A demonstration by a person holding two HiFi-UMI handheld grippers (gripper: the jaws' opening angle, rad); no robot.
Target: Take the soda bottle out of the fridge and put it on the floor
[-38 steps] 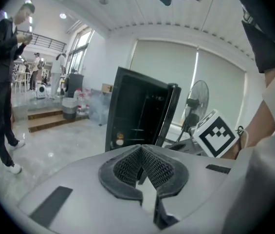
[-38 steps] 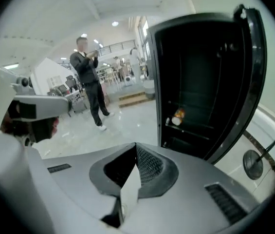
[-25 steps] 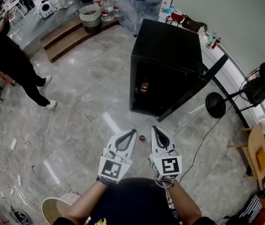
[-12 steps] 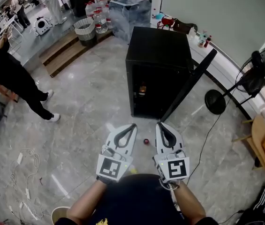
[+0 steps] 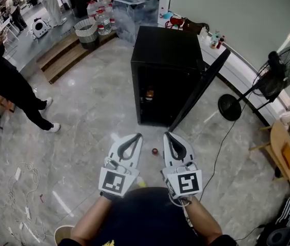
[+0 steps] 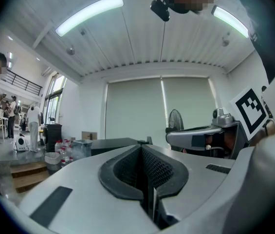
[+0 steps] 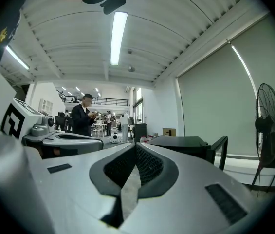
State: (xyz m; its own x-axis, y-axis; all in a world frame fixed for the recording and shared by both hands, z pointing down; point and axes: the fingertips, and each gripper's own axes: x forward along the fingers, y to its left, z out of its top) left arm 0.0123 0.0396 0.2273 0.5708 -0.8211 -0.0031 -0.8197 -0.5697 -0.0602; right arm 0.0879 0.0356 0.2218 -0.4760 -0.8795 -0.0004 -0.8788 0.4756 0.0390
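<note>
Left tool (image 5: 138,136) – jaws together | right tool (image 5: 166,134) – jaws together | fridge (image 5: 168,50) door (image 5: 201,88) swung open, floor (image 5: 93,106) between it and tools

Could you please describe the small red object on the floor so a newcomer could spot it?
Find the black fridge with its door swung open. In front of its open side, on the grey marble floor, lies the small red object. It is a red, rounded speck out on the floor, whereas the amber item sits inside the fridge.
</note>
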